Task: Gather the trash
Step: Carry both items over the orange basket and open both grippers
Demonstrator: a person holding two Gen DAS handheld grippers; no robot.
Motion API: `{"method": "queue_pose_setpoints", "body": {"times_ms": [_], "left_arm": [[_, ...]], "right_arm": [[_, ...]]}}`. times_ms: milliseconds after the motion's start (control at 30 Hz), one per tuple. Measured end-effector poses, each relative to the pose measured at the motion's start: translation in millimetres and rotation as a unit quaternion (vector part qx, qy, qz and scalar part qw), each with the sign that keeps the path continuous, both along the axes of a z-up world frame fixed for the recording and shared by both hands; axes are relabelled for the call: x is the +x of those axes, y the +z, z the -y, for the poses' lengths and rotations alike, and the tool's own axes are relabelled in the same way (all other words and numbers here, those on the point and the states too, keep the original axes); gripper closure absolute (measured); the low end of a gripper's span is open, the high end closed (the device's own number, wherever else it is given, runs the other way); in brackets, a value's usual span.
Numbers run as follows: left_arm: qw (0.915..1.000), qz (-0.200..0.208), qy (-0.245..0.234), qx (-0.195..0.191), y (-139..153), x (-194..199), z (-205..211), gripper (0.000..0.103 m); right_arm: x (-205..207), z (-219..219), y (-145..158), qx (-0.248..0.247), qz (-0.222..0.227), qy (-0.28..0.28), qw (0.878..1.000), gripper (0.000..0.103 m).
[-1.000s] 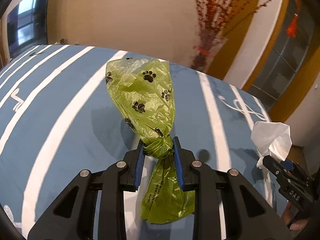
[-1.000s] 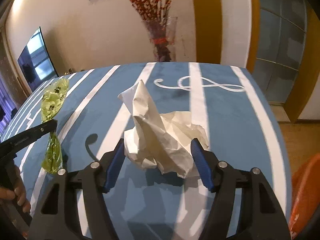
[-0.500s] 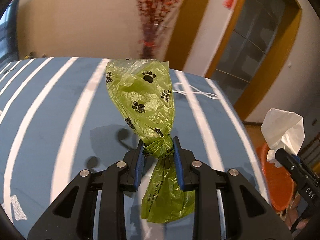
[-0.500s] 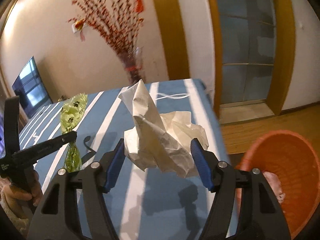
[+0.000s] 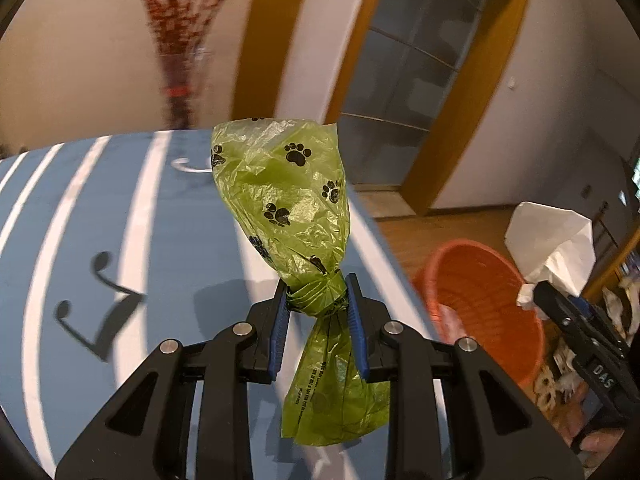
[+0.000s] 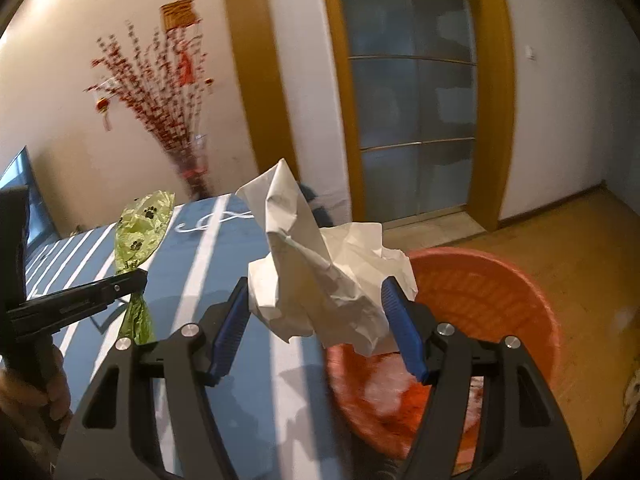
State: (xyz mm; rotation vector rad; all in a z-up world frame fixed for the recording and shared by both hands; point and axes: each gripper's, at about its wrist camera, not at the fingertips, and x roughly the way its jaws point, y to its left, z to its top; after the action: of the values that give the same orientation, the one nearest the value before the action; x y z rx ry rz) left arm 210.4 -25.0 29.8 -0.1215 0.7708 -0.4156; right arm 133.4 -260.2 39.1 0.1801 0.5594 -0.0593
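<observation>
Orange basket holding pale scraps; right gripper pinches crumpled paper, left gripper pinches green bag

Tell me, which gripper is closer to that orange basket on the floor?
Right. The right gripper, clamping crumpled white paper, is right above the orange basket. The left gripper, pinching the green bag, is above the blue table beside it.

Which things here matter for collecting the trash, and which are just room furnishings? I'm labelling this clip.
Part of the job:
- green paw-print bag, clamped in left gripper
- crumpled white paper, clamped in right gripper
- orange basket

Just there:
- striped blue table
- vase of red branches
- glass door
</observation>
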Motion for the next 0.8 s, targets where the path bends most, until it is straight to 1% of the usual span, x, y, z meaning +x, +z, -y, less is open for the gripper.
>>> {"method": "queue_pose_setpoints", "body": {"times_ms": [133,233,467,800], "left_arm": [[0.9993,0.0,-0.036,-0.006,2.0,-6.4,32.2,0.076],[0.9979,-0.003,-0.064,-0.012,1.7,-9.6,60.1,0.076],[0.992,-0.01,-0.124,-0.023,-4.0,-14.9,111.3,0.076],[0.9842,-0.032,-0.171,-0.032,-20.1,-3.9,159.9,0.075]], "right_arm": [[-16.5,31.5,-3.9,0.014,-0.001,-0.033,0.999,0.038],[-21.2,47.1,-8.1,0.02,-0.002,-0.052,0.998,0.038],[-29.9,84.4,-16.3,0.027,-0.003,-0.092,0.995,0.038],[-24.2,123.7,-28.4,0.053,-0.01,-0.119,0.991,0.037]]}}
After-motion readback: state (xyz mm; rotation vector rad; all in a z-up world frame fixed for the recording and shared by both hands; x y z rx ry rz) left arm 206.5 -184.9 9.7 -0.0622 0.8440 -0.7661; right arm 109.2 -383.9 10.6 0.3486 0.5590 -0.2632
